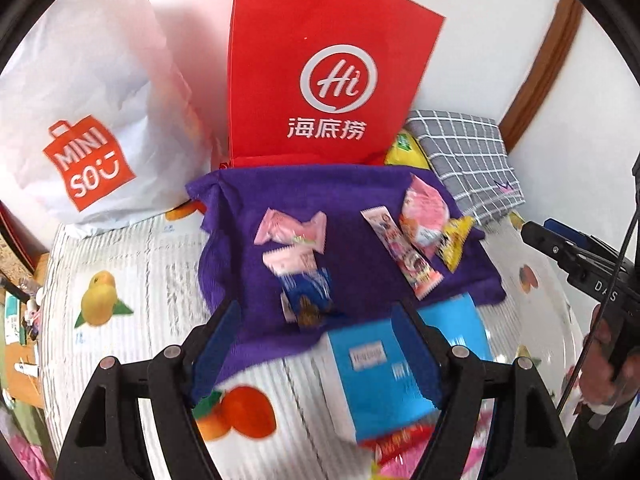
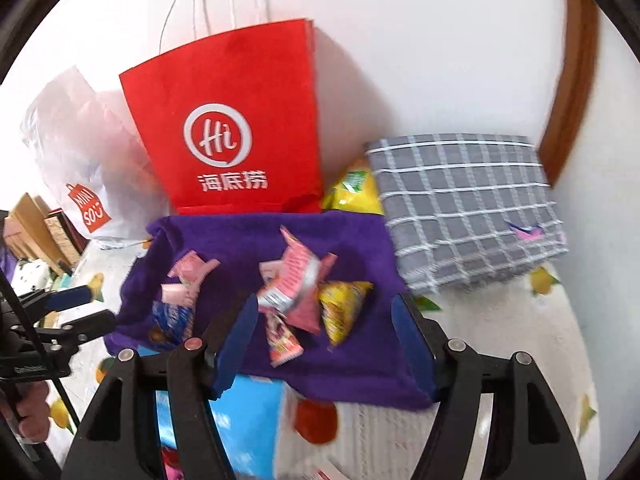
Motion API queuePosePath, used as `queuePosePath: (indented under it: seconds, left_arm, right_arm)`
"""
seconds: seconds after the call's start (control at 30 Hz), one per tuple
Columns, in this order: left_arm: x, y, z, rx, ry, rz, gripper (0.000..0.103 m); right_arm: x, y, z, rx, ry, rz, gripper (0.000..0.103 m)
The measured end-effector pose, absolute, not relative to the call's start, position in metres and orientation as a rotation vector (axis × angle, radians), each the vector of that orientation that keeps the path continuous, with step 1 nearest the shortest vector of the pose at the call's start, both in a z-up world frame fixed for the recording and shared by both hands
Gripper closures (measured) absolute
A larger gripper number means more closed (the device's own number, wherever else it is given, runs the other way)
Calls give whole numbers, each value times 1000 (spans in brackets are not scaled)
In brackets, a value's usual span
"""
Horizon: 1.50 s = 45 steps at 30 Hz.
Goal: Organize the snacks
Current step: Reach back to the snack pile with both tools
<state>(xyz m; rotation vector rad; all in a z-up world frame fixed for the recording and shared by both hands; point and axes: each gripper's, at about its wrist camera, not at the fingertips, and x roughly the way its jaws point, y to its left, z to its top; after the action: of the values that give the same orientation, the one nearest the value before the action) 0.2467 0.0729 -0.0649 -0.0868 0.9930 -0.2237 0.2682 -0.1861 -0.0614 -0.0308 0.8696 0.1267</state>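
Note:
Several wrapped snacks lie on a purple cloth (image 1: 360, 276) (image 2: 360, 248): pink packets (image 1: 292, 228) (image 2: 298, 280), a blue packet (image 1: 308, 292) (image 2: 172, 316), a long striped stick (image 1: 400, 252) and a yellow packet (image 1: 456, 240) (image 2: 344, 308). A blue box (image 1: 384, 372) (image 2: 248, 420) lies at the cloth's near edge. My left gripper (image 1: 316, 328) is open and empty, above the cloth's near edge and the box. My right gripper (image 2: 324, 320) is open and empty, over the cloth's near half. Each gripper shows in the other's view (image 1: 560, 248) (image 2: 80, 308).
A red paper bag (image 1: 320, 72) (image 2: 232, 128) stands behind the cloth against the wall. A white Miniso bag (image 1: 88, 120) (image 2: 84, 160) is to its left. A grey checked pouch (image 1: 468, 156) (image 2: 468, 208) and a yellow bag (image 1: 404, 152) (image 2: 352, 192) lie to the right. Fruit-print tablecloth (image 1: 120, 272) underneath.

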Motion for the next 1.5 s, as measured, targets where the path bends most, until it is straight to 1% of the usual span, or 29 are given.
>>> queuePosePath:
  seconds: [0.13, 0.33, 0.63, 0.93, 1.17, 1.5]
  left_arm:
    - [221, 70, -60, -83, 977, -233, 26]
    - [183, 71, -59, -87, 970, -210, 26]
    - [140, 72, -65, -87, 978, -181, 26]
    - [118, 78, -69, -109, 996, -137, 26]
    - [112, 74, -72, -119, 1003, -121, 26]
    - [107, 62, -80, -101, 1027, -125, 26]
  right_arm:
    - [243, -199, -62, -34, 910, 129, 34]
    - [200, -218, -63, -17, 902, 97, 34]
    - [154, -237, -83, -11, 942, 92, 34]
    - [130, -250, -100, 24, 967, 103, 35]
    - [128, -254, -117, 62, 1002, 142, 35]
    - [125, -234, -165, 2, 1079, 172, 34]
